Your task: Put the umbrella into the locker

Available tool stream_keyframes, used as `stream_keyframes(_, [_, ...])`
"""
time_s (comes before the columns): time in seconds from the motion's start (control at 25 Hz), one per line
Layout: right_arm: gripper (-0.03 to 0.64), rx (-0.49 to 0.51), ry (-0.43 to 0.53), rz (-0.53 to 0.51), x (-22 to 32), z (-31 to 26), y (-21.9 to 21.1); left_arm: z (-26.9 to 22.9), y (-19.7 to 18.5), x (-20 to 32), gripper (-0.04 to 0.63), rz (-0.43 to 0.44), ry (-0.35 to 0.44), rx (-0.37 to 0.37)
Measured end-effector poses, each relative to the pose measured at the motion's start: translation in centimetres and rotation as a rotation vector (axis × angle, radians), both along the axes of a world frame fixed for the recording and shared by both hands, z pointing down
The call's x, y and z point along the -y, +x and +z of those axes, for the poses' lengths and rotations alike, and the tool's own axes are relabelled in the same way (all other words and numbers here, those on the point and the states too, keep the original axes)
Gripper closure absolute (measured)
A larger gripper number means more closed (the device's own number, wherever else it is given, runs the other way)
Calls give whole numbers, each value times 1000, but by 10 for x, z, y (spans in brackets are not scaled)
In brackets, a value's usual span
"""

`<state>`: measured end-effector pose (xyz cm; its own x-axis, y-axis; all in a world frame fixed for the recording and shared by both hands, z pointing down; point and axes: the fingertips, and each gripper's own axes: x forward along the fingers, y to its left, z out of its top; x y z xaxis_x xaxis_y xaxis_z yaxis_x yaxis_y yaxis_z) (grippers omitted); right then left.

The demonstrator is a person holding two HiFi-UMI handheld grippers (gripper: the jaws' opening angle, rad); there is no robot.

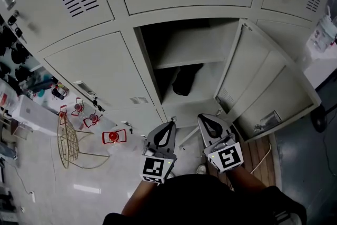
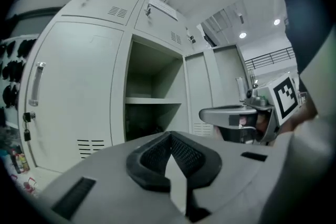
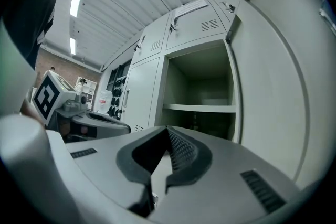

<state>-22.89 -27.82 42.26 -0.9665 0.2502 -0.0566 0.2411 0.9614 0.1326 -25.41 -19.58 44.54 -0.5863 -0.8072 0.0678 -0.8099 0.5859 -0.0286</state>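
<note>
Your left gripper (image 1: 171,124) and right gripper (image 1: 202,116) both press their ribbed black fingers (image 2: 184,155) together on nothing; the umbrella (image 1: 185,81), a dark bundle, lies under the flat shelf (image 1: 189,64) inside the open grey metal locker (image 1: 196,39), frame centre

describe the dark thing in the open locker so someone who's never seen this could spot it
Find the wall of pale grey lockers; one open locker in the middle has its door swung out to the right. A shelf splits it, and the dark bundle sits under that shelf, towards the back. It is the only black shape against the pale metal inside.
</note>
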Motion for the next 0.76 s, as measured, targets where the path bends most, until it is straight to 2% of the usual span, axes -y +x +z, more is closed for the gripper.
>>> stream_keyframes(0.12, [618, 13, -4, -6, -4, -4, -3, -9, -1, -10, 600, -43, 42, 18])
stream_keyframes(0.2, [618, 20, -9, -10, -7, -6, -4, -11, -2, -12, 600, -49, 41, 11])
stream_keyframes(0.76, [618, 14, -20, -21, -16, -3, -10, -3, -6, -11, 600, -9, 32, -22])
